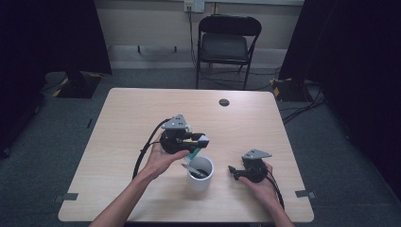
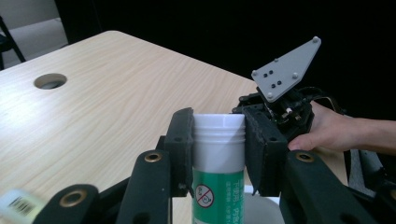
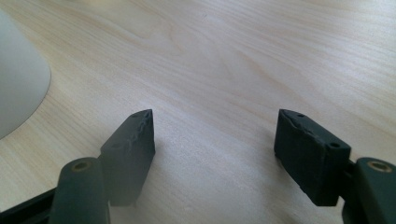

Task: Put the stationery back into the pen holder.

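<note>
White-capped green tube stands upright in the left tongs, clamped at its cap — directly above the white cup on the bench. Right tongs gape wide, empty, just beside the cup.

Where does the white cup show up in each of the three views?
High view: the white cup stands at the table's near middle, just below the left gripper.
Left gripper view: only its rim peeks in at the bottom edge, behind the green-and-white tube that the gripper clamps.
Right gripper view: its white wall fills the left edge.
Shared landmark: the light wooden table.
</note>
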{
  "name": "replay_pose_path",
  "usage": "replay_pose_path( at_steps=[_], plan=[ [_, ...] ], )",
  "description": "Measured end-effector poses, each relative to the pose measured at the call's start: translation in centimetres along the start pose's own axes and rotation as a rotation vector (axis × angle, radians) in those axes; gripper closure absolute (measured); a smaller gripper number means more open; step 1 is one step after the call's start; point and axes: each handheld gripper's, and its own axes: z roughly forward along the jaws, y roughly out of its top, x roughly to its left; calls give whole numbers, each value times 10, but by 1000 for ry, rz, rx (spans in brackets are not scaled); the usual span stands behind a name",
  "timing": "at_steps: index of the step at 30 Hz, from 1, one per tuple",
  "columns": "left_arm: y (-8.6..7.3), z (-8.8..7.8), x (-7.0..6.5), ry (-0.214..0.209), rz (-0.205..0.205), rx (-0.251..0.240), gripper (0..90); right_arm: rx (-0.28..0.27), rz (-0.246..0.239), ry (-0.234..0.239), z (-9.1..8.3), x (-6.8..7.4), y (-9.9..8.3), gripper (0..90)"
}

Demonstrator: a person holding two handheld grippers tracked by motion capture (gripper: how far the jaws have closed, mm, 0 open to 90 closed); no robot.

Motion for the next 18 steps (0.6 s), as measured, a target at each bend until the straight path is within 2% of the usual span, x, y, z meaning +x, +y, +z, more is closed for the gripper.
replay_pose_path(
  at_steps=[2,6,13,16,18],
  plan=[
    [1,5,-1,-13,2,-3,653,0,0,0,0,0,0,283],
    [-2,14,-1,-30,7,24,653,0,0,0,0,0,0,283],
    [-2,17,-3,-49,-5,27,652,0,-1,1,0,0,0,283],
    [-4,20,-4,-63,10,50,652,0,-1,1,0,0,0,283],
    [-7,20,-2,-74,-1,53,652,0,-1,1,0,0,0,283]
  ],
)
